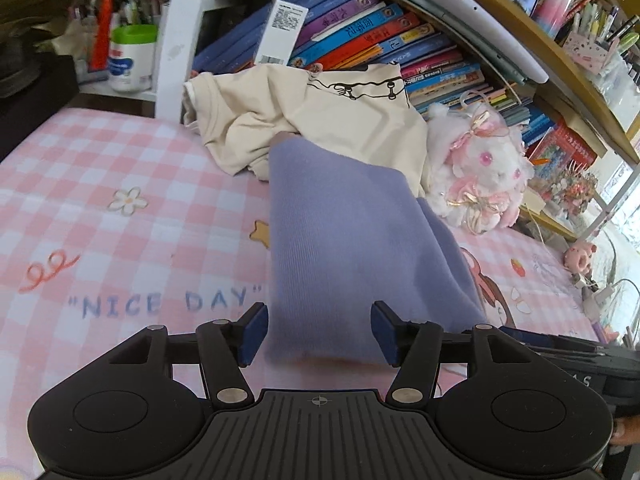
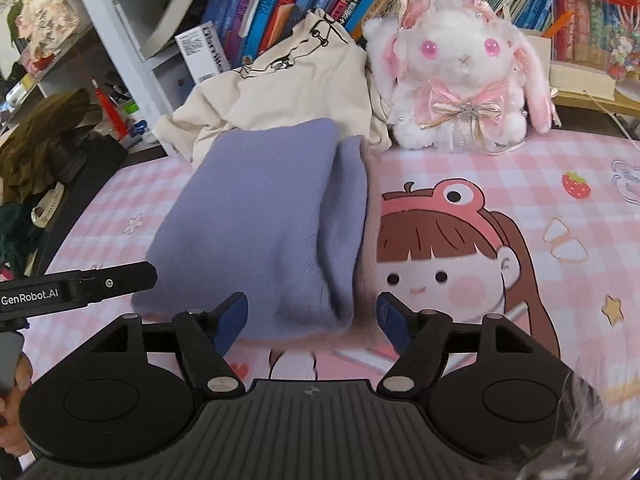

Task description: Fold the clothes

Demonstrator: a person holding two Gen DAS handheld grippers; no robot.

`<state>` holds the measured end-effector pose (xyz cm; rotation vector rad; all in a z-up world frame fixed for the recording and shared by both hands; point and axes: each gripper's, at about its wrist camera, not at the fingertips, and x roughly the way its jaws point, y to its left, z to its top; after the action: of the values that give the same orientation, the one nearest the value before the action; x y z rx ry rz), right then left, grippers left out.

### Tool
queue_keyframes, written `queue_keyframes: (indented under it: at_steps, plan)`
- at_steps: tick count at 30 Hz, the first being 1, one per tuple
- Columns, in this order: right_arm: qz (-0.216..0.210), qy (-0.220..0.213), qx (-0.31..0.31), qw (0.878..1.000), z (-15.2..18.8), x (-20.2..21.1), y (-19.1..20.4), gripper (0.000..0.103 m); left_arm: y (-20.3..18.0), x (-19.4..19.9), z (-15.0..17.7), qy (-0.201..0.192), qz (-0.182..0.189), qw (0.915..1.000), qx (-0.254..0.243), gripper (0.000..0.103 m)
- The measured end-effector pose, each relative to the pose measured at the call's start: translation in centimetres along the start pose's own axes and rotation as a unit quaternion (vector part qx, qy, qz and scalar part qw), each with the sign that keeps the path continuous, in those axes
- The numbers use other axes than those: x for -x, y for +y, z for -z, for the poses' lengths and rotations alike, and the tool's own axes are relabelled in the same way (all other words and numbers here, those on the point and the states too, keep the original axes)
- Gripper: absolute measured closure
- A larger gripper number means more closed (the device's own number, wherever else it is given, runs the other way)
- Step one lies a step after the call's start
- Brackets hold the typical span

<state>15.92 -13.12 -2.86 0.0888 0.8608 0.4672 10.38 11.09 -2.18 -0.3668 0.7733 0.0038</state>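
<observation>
1. Left tool [image 1: 319, 332] has its jaws standing apart with nothing pinched; the near end of the purple garment [image 1: 344, 248] lies between and beyond its pads [image 1: 256, 332], no pressing seen.
2. Right tool [image 2: 312, 320] is wide too and holds nothing; the same garment's near hem sits just ahead of it.
3. The purple garment lies on the pink checked tabletop [image 1: 100, 184], folded into a long slab, with a second layer showing along its right side.
4. Looks like a fine-ribbed knit, plain lavender, soft edges, slightly blurred near hem.
5. Handling, my judgement: light, limp, drapes and sags, not slippery, not fragile. Best taken at the corners or folded edge, pinching all layers so the fold doesn't slide open.
6. Behind it: a crumpled cream shirt [image 2: 288, 88] with a black line print, unfolded, touching the purple garment's far end.
7. Further back: white plush bunny [image 2: 460, 64], then shelf of books [image 1: 380, 36].
</observation>
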Motion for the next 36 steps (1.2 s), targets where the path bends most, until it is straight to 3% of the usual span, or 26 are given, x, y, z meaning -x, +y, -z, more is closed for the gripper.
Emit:
queue_keyframes:
  at_steps: [9, 20, 24, 32, 36]
  plan:
    - [0.037, -0.014, 0.025, 0.999, 4.0, 3.2, 1.3, 0.022, -1.8, 3.0, 4.3, -0.005, -0.046, 0.9982, -0.037, 0.034]
    - [0.056, 0.014, 0.035, 0.998, 8.1, 4.5, 1.7, 0.020, -2.4, 5.0, 7.0, 0.007, -0.054, 0.9973, -0.049, 0.033]
    - [0.063, 0.008, 0.033, 0.997, 8.7, 5.0, 1.9, 0.018, -2.6, 5.2, 7.6, 0.011, -0.062, 0.9966, -0.054, 0.031]
    - [0.086, 0.000, 0.027, 0.996, 8.8, 5.3, 1.8, 0.010, -2.5, 5.3, 7.8, 0.009, -0.080, 0.9949, -0.061, 0.018]
    - [0.096, 0.000, 0.025, 0.995, 8.9, 5.3, 1.7, 0.006, -2.4, 5.3, 7.8, 0.014, -0.079, 0.9949, -0.061, 0.018]
